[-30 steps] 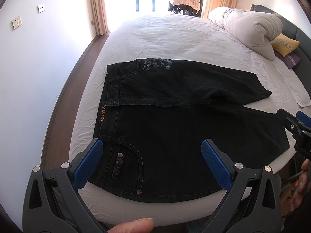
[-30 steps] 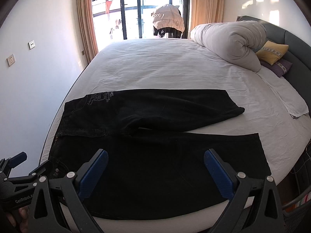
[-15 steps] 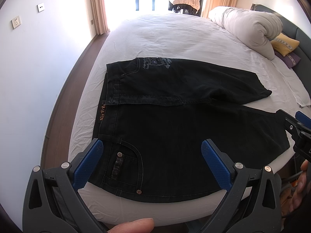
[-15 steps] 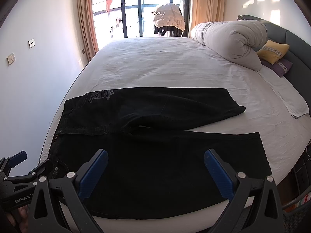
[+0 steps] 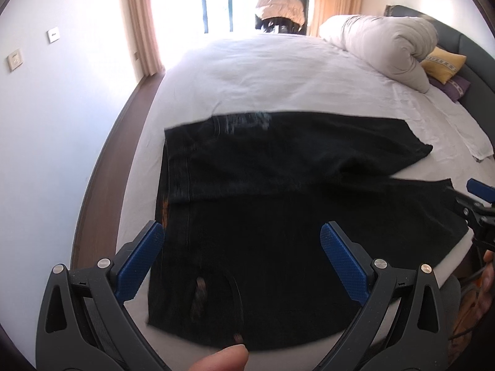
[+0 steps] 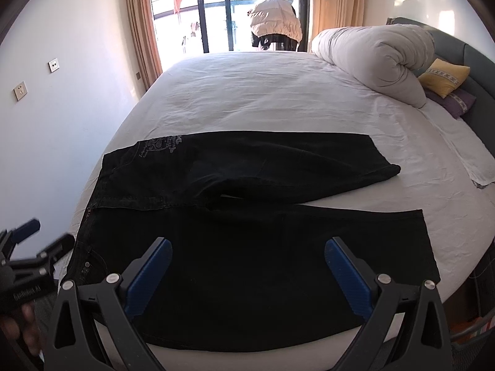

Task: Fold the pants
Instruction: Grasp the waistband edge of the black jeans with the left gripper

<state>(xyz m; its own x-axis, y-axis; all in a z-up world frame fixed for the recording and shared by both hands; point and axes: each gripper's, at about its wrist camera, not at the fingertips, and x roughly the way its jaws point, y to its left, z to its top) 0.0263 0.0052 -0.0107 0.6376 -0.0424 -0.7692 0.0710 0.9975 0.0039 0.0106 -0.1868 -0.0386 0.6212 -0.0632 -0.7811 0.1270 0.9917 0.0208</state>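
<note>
The black jeans (image 6: 247,232) lie flat on the white bed (image 6: 263,92), near its front edge. The waist is on the left side and the two legs reach out to the right. The far leg ends a little short of the near leg. A pale print shows near the waist on the far side. In the left wrist view the black jeans (image 5: 278,216) look blurry, and a back pocket shows near the front edge.

The left hand-held gripper (image 5: 241,262) hangs over the waist end of the jeans. Its two blue fingers are wide apart and hold nothing. The right hand-held gripper (image 6: 247,266) hangs over the near leg. Its blue fingers are wide apart too, and nothing is in them.

A rolled white duvet (image 6: 371,58) sits at the far right of the bed. A yellow pillow (image 6: 442,77) lies beside it, on top of a purple pillow (image 6: 458,102). A puffy cream jacket (image 6: 275,18) hangs by the window.
</note>
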